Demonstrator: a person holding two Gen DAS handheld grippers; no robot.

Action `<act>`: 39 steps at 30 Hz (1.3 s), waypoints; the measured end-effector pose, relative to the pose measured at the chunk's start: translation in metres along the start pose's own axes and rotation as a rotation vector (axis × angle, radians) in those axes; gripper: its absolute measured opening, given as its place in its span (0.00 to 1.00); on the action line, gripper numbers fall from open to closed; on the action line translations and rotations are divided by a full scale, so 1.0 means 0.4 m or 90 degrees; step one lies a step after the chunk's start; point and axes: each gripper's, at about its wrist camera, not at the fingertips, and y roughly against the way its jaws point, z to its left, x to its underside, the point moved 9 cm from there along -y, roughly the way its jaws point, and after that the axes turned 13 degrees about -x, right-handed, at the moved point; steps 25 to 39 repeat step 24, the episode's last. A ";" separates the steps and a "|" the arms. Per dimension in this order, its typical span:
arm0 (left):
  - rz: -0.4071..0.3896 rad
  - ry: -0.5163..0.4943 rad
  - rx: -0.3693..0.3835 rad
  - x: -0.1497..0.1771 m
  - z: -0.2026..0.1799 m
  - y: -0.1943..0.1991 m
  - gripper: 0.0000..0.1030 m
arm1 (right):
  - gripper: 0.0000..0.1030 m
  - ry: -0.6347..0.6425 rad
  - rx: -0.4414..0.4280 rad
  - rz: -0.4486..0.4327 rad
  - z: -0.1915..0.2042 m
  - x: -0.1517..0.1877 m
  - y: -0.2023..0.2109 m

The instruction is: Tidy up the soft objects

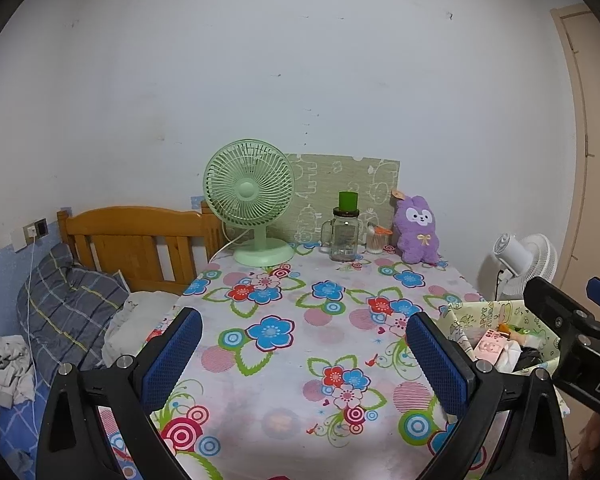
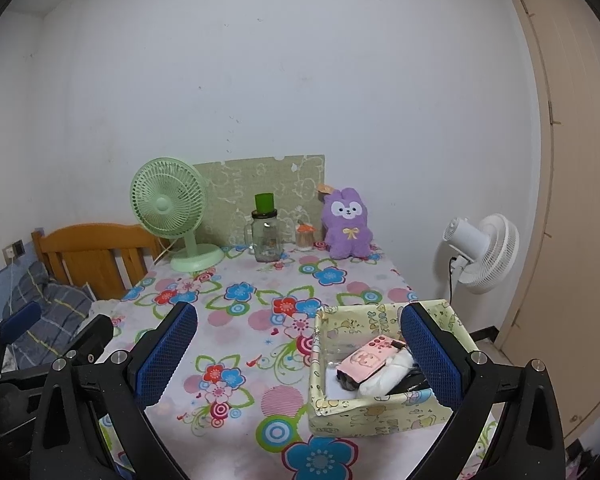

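- Left wrist view: the left gripper [image 1: 304,354] hangs above the near part of the table [image 1: 284,408], its blue pads spread wide with only flowered cloth between them; it grips nothing.
- Right wrist view: the right gripper [image 2: 298,350] is likewise spread wide and empty, poised at the near right corner, its right pad in front of the storage box [image 2: 364,410].
- The storage box, patterned in pale yellow, already contains a pink item, something white and something dark; what these are cannot be told.
- The purple plush rabbit [image 2: 347,224] sits upright at the far edge, against the wall, well apart from both tools and just beside a small jar [image 2: 304,238].
- Also at the far edge: a glass mug [image 2: 266,236] and a green desk fan [image 2: 168,216].
- Judged step: between pickups, the rabbit apparently the remaining soft object.
- Next move calls for a long forward reach past the mug, closing on the plush body without toppling the neighbouring jar.
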 end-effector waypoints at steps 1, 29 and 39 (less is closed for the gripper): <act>0.000 0.001 0.000 0.000 0.001 0.000 1.00 | 1.00 0.001 0.002 0.000 -0.001 0.000 0.001; 0.003 0.001 0.003 -0.005 0.001 -0.003 1.00 | 1.00 -0.003 0.009 0.007 -0.014 0.008 -0.004; 0.003 0.001 0.003 -0.005 0.001 -0.003 1.00 | 1.00 -0.003 0.009 0.007 -0.014 0.008 -0.004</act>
